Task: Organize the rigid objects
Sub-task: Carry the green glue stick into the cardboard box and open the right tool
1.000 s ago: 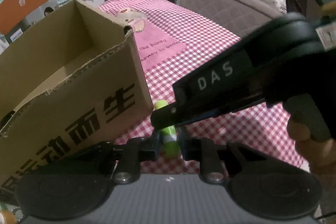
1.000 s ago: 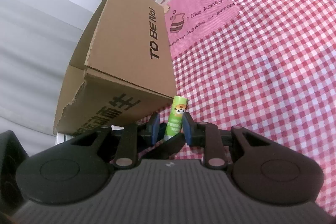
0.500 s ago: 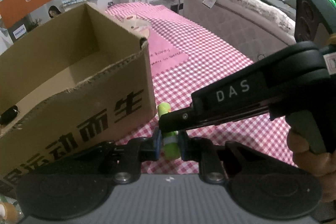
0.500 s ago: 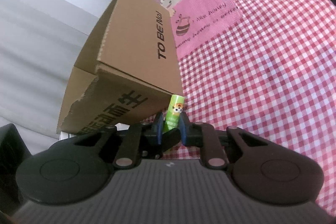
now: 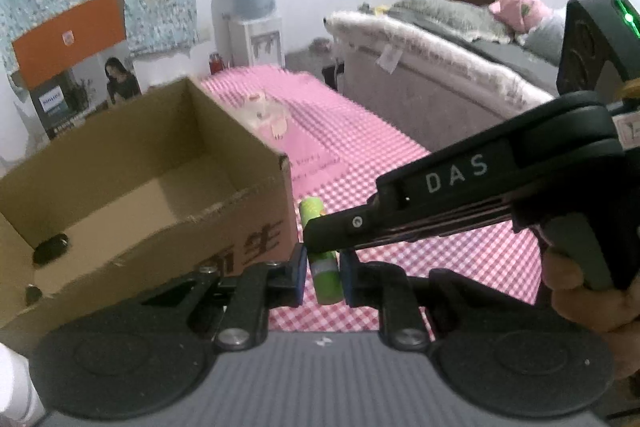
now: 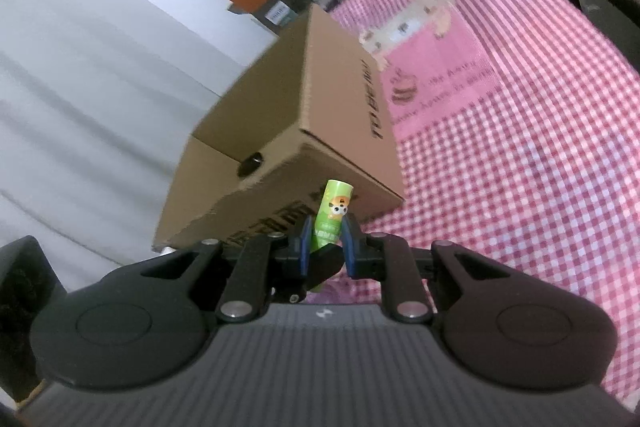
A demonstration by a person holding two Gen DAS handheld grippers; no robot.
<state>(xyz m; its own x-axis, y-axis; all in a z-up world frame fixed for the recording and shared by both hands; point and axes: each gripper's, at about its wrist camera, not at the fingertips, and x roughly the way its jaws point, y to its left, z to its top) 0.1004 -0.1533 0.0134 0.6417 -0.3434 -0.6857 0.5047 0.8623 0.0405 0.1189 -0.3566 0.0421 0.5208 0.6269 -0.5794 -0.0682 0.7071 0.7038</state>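
Both my claws are closed on the same green tube (image 5: 325, 277): my left claw (image 5: 323, 277) pinches its lower part, my right claw (image 6: 325, 241) its middle, and it is lifted above the checkered tabletop (image 5: 440, 255). Just beyond and left of the claws stands the open cardboard box (image 5: 256, 247). One dark object (image 5: 51, 248) already lies inside. I judge the tube must go in next.

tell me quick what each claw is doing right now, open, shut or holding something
Left claw: shut on the green tube, gripping its lower end.
Right claw: shut on the same green tube, gripping it higher up, beside the cardboard box.
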